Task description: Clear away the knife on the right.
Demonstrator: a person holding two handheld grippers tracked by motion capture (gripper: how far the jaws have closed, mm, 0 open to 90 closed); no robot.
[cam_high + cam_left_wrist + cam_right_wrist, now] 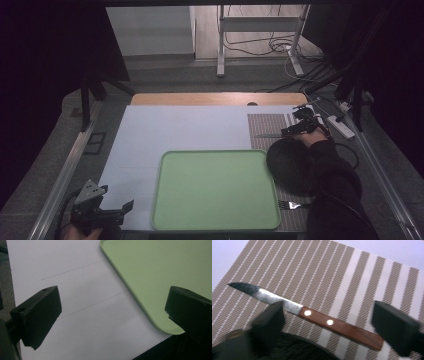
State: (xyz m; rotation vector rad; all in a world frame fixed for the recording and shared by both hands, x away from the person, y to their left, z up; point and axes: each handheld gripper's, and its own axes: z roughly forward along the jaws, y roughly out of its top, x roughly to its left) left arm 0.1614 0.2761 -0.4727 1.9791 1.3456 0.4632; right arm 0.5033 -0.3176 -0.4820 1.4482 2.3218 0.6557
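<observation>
Knife flat on striped placemat, far right of surface; long axis spans gap of right gripper, jaws apart, nothing held. Left gripper spread, empty, beside green tray, well apart.

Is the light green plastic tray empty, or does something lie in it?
Empty. The light green plastic tray shows bare green across its whole floor in the high view; the left gripper view shows the same.

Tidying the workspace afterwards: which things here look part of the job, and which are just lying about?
Likely in use:
knife, between the open right claw
striped placemat
green tray
fork
left claw, open

Lying about:
power strip
floor cables
</observation>
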